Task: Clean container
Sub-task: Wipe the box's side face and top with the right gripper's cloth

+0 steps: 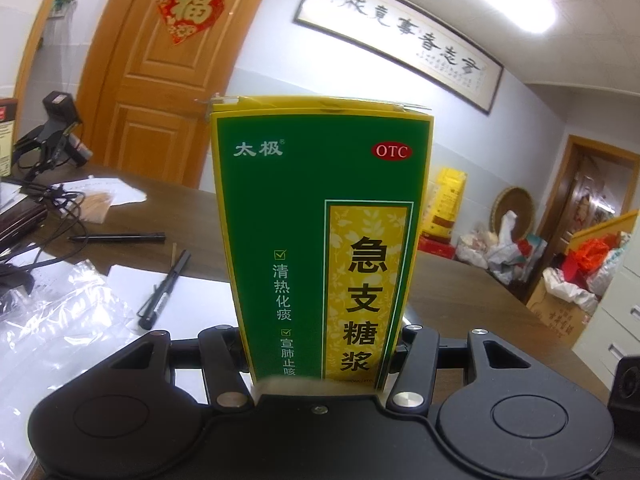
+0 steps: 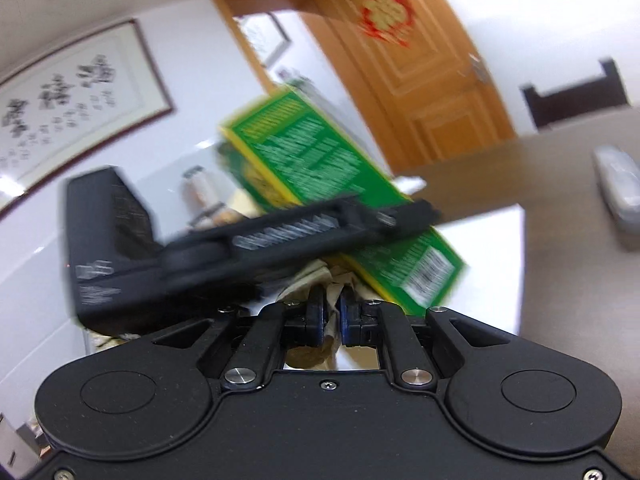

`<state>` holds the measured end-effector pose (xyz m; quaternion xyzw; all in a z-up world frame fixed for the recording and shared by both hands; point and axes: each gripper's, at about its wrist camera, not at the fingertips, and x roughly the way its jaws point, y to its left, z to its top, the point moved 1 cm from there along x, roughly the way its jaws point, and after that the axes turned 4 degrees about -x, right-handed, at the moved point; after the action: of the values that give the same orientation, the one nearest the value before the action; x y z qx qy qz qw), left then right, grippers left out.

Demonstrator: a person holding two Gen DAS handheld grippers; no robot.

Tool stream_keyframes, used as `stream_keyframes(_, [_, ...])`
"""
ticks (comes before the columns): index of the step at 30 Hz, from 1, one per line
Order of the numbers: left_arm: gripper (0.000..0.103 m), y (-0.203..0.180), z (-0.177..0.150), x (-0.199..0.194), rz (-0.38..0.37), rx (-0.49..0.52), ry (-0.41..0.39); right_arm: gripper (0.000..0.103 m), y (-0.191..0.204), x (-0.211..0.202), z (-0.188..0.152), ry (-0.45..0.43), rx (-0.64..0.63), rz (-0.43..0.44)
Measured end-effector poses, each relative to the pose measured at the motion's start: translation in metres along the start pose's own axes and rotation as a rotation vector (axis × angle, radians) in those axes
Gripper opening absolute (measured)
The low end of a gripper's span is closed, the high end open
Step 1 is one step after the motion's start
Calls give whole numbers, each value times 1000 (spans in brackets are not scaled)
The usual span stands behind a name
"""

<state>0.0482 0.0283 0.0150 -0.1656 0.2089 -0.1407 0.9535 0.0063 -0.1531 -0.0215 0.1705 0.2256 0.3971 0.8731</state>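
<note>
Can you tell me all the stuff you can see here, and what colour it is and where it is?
medicine box: one, green and yellow, upright between the left gripper's fingers
cloth: one, beige, crumpled, pinched in the right gripper
pens: two, black, lying on the table at left
plastic bag: one, clear, on the table at left
table: one, dark brown, under everything
door: one, orange wood, with a red and gold sign on it
framed writing: one, white with black letters, on the wall
left gripper: one, black, shut on the box
right gripper: one, black with blue pads, shut on the cloth
</note>
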Motion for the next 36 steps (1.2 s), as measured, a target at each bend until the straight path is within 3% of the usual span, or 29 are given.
stream_keyframes(7, [49, 6, 0, 2, 144, 6, -25, 9, -11, 18, -6, 94, 53, -133])
stream_keyframes(10, [49, 8, -1, 1, 162, 2, -22, 9, -22, 17, -6, 92, 98, -197])
stream_keyframes(26, [49, 7, -1, -11, -82, -59, 3, 9, -73, 4, -4, 13, 438, -51])
stream_keyframes(36, [49, 0, -8, -2, -144, -34, 63, 9, -103, -7, -4, -100, 579, -41])
